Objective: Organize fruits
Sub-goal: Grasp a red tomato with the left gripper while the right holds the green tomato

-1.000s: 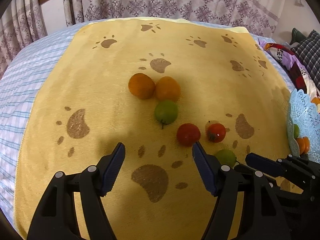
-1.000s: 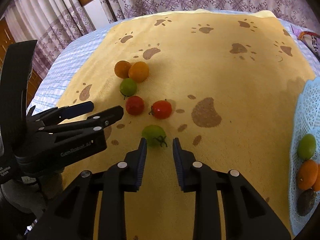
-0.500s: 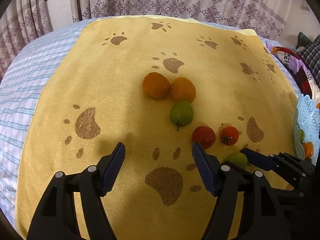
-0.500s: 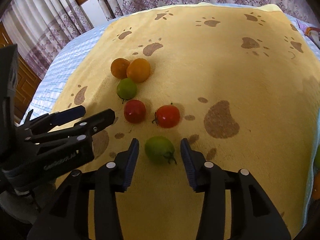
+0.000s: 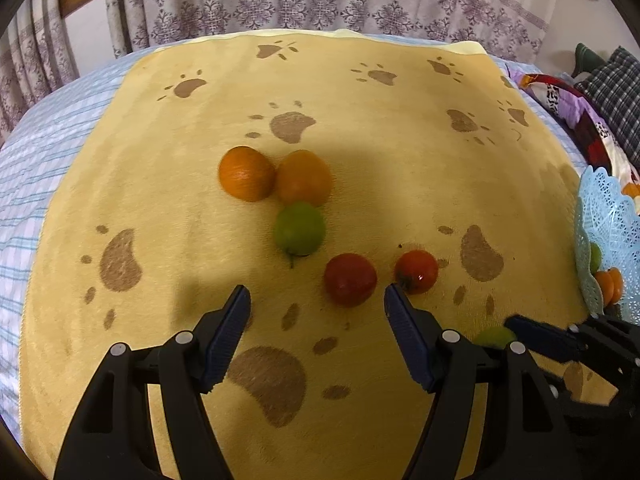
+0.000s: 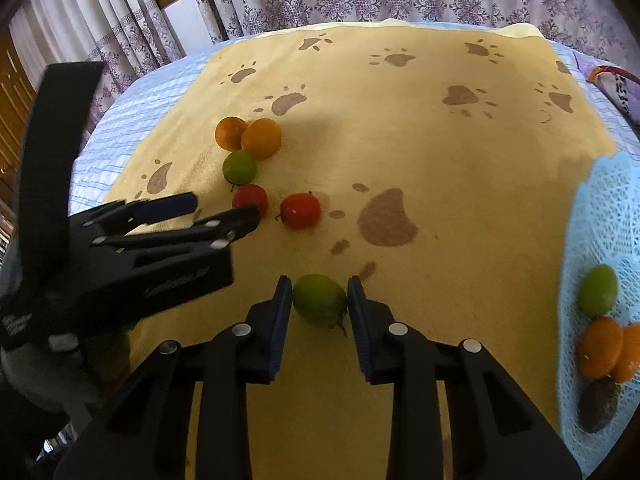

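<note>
Right tool (image 6: 319,300) closed on round green stemmed fruit (image 6: 319,299) at lower centre, w/ pale-blue lattice plastic basket (image 6: 588,216) at right edge; left tool (image 5: 316,312) half-open, empty, red fruits just ahead.

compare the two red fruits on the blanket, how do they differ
The left red fruit is darker and looks a bit bigger; the right red fruit is brighter orange-red with a glossy highlight. The right one shows a dark stem at its side; no stem shows on the left one. Both are round and lie loose on the blanket.
</note>
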{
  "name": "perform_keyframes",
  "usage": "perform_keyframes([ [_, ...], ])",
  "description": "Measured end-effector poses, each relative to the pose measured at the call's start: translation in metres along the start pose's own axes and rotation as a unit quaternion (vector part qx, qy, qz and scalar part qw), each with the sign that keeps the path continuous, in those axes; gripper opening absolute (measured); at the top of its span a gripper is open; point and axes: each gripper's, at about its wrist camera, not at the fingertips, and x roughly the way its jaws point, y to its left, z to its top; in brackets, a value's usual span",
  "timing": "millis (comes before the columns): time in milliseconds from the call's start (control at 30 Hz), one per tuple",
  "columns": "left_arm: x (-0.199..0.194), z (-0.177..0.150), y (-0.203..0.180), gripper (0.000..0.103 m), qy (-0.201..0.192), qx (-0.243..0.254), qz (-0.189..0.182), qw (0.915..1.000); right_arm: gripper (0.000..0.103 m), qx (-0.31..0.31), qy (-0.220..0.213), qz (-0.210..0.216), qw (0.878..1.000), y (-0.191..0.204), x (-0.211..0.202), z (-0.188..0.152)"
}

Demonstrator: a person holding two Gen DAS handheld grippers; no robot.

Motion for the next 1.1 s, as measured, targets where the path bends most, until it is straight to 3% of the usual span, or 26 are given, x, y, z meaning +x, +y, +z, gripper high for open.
perform_keyframes([
  [200,0.012,0.004,-0.005,0.060,0.005,0.013,0.006,0.9999,0.030,0.010,0.002,0.006,1.000,-0.003,0.001,-0.005],
  [367,0.009,0.005,-0.002,0.040,0.000,0.012,-0.009,0.9999,0.032,0.011,0.005,0.011,1.000,-0.002,0.002,-0.007],
  [467,0.003,0.004,-0.003,0.033,-0.002,0.014,-0.020,0.9997,0.054,0.015,0.010,0.012,1.000,-0.004,0.003,-0.010],
  [500,0.000,0.003,-0.004,0.032,-0.003,0.014,-0.020,0.9997,0.054,0.015,0.009,0.012,1.000,-0.004,0.002,-0.011],
  [900,-0.034,-0.008,0.003,0.029,-0.026,0.005,-0.026,0.9993,0.053,-0.006,0.008,0.007,1.000,0.000,0.004,-0.012],
  [1100,-0.036,-0.008,-0.001,0.029,-0.031,0.006,-0.022,0.9992,0.030,-0.016,0.012,-0.004,1.000,0.002,0.009,-0.014],
])
